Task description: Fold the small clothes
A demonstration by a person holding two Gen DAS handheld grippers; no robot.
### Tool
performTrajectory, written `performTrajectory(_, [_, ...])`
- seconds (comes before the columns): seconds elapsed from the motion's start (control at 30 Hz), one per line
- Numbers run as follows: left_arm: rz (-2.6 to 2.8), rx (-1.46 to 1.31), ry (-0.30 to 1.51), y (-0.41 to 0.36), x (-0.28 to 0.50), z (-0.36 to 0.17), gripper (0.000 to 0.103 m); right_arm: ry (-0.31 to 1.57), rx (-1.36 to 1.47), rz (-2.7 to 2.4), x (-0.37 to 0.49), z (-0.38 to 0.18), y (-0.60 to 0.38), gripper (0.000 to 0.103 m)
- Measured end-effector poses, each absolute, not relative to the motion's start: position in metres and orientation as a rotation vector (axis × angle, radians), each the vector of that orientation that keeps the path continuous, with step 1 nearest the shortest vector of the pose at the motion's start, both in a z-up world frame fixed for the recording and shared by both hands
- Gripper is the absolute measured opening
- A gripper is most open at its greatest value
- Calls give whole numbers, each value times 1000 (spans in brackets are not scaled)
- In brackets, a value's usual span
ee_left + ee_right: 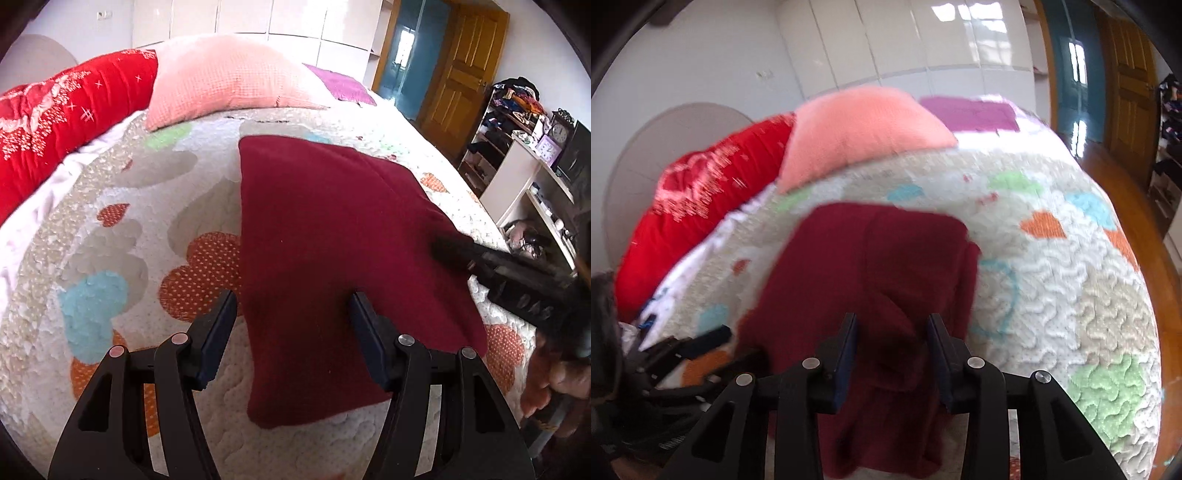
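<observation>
Looking along my left gripper, I see its jaws spread wide over the near left part of the maroon garment, flat on the quilted bedspread, gripping nothing. Along my right gripper, the jaws stand parted, cloth bunched between, pads apparently not pressing.

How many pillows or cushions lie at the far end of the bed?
2: a red cushion at the far left and a pink pillow beside it, to its right. More may be hidden behind them.
</observation>
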State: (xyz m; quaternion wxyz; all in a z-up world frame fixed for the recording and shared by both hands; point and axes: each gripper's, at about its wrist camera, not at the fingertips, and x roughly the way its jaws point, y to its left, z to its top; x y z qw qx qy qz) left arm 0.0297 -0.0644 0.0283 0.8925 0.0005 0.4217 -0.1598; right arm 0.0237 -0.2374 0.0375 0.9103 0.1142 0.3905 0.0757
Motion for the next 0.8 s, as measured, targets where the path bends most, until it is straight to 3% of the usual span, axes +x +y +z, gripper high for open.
performTrajectory(0.13, [-339, 16, 888, -69, 33, 18, 65, 849, 276, 161, 30, 6, -246, 35])
performTrajectory(0.3, [-390, -51, 904, -57, 35, 26, 65, 835, 305, 185, 25, 9, -252, 36])
performTrajectory(0.33, [-404, -81, 897, -52, 37, 29, 65, 819, 321, 198, 22, 13, -255, 38])
performTrajectory(0.47, [-436, -210, 919, -33, 53, 27, 73, 736, 452, 173, 11, 21, -278, 79])
performTrajectory(0.8, [-479, -245, 943, -46, 73, 14, 79, 820, 630, 260, 52, -16, -288, 83])
